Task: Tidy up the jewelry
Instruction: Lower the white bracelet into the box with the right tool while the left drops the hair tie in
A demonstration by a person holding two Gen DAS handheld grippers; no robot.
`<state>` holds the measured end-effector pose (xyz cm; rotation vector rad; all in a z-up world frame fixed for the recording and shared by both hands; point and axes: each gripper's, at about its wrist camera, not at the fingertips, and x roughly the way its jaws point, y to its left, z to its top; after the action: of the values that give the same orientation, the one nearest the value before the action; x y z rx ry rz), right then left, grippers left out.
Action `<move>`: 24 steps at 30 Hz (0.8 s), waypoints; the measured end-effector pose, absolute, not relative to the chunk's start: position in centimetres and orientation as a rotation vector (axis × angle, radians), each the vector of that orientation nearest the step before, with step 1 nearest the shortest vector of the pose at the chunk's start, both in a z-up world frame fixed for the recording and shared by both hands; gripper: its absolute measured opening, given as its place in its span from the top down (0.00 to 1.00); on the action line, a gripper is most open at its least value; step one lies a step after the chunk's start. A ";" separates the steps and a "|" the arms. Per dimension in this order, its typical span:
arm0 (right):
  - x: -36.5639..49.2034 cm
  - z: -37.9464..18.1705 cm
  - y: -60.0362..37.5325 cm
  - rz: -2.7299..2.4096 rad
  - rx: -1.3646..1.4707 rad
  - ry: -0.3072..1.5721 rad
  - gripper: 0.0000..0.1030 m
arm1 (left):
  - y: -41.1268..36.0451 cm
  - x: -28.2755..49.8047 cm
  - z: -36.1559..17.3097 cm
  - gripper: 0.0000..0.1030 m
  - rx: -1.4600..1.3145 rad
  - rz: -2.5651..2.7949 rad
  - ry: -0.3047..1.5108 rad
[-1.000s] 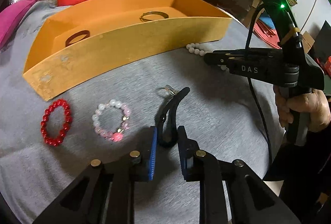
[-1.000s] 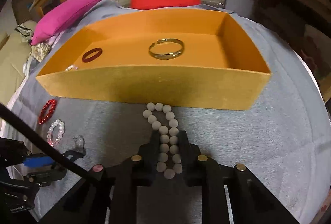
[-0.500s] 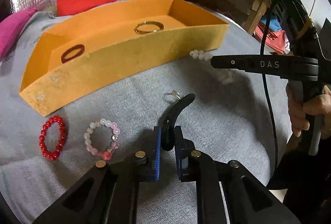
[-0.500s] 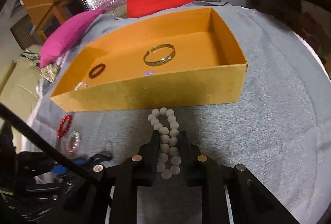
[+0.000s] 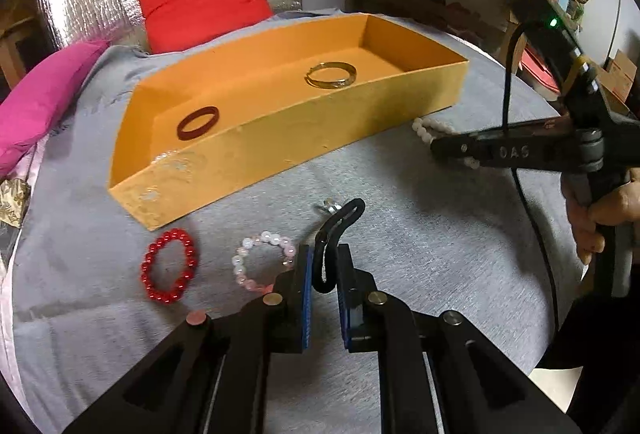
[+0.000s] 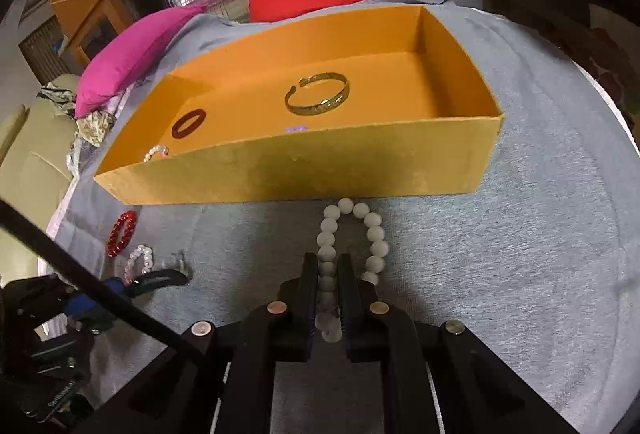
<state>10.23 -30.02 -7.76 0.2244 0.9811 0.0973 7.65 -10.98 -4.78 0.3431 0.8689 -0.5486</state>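
left tool (image 5: 323,270) pinches a black hair tie (image 5: 334,238) on the grey cloth, at 5 o'clock from the orange tray (image 5: 280,149). right tool (image 6: 328,274) clamps one side of the white bead bracelet (image 6: 370,230) at the tray's 6 o'clock.

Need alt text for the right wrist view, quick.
The right gripper has its jaws shut on a white bead bracelet lying on grey cloth just in front of an orange tray. The tray holds a gold bangle and a dark red ring-shaped bangle.
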 end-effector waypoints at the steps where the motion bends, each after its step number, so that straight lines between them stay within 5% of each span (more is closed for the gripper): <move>1: 10.4 -8.0 -29.8 0.100 0.220 0.988 0.90 | -10.8 7.6 -4.7 0.88 0.343 -0.544 0.865; 24: 10.9 -6.7 -28.6 0.357 0.493 0.913 0.90 | -8.0 7.7 -3.4 0.88 0.299 -0.467 0.832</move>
<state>10.90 -28.62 -6.69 0.4930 0.9125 0.3570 7.67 -8.01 -3.37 0.2993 0.8323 -0.4669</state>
